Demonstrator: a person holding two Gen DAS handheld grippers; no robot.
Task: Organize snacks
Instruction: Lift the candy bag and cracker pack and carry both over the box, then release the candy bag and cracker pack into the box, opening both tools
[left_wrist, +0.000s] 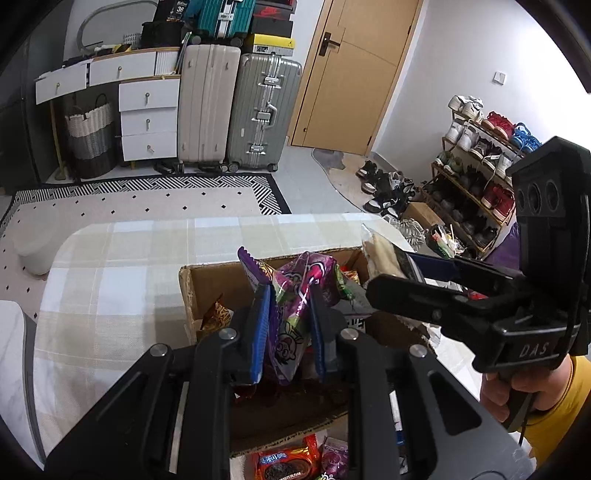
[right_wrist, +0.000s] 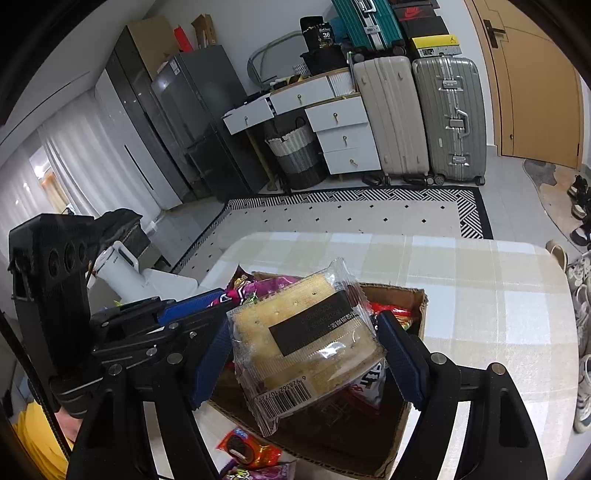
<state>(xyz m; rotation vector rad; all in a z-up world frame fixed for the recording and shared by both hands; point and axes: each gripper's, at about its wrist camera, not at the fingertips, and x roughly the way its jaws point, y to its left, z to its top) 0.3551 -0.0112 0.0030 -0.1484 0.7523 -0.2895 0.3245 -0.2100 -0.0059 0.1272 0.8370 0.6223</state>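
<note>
Over the cardboard box (left_wrist: 221, 280), you are clamping the purple candy bag (left_wrist: 295, 295) in your left gripper (left_wrist: 288, 332) and the cracker pack (right_wrist: 306, 343) in your right gripper (right_wrist: 306, 354).

Two upright suitcases (left_wrist: 236, 107), wooden door (left_wrist: 354, 70), shoe rack (left_wrist: 476, 184), fridge (right_wrist: 207, 122)

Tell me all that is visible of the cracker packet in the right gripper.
The cracker packet is a clear plastic wrapper with crimped ends, holding pale square crackers. It carries a dark label and a barcode at its lower edge. The right gripper clamps its two sides with blue pads, holding it tilted above the open cardboard box.
</note>
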